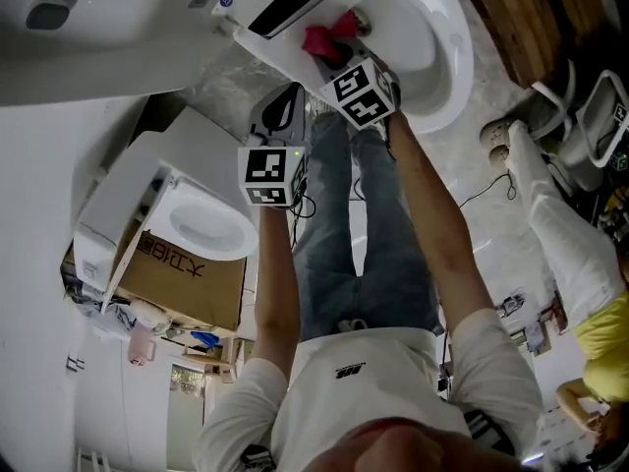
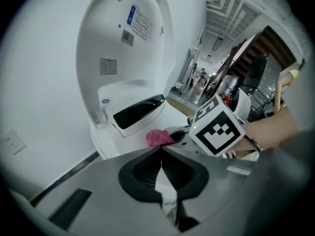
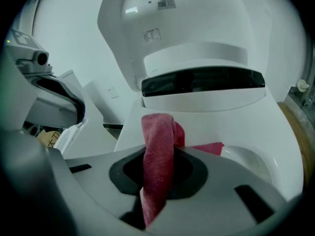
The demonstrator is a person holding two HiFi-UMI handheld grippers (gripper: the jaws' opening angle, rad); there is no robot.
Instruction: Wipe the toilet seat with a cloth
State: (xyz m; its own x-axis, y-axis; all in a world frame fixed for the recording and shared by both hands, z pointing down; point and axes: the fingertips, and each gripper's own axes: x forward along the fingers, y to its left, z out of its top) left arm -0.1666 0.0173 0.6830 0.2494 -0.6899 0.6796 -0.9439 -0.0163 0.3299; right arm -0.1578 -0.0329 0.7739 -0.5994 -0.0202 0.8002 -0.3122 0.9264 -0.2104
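Toilet seat (image 1: 449, 62), gripped red cloth (image 1: 324, 40), cardboard box (image 1: 187, 275)

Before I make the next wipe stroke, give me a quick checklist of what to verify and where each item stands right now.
1. Cloth gripped: ok. The right claw is shut on the red cloth.
2. Cloth on the toilet: ok. Its free end lies in front of the dark panel, at the rear of the toilet seat.
3. Lid out of the way: ok. The lid stands raised.
4. Left claw clear: ok. It is shut, empty and apart from the bowl.
5. Dirt left on the seat: cannot tell.
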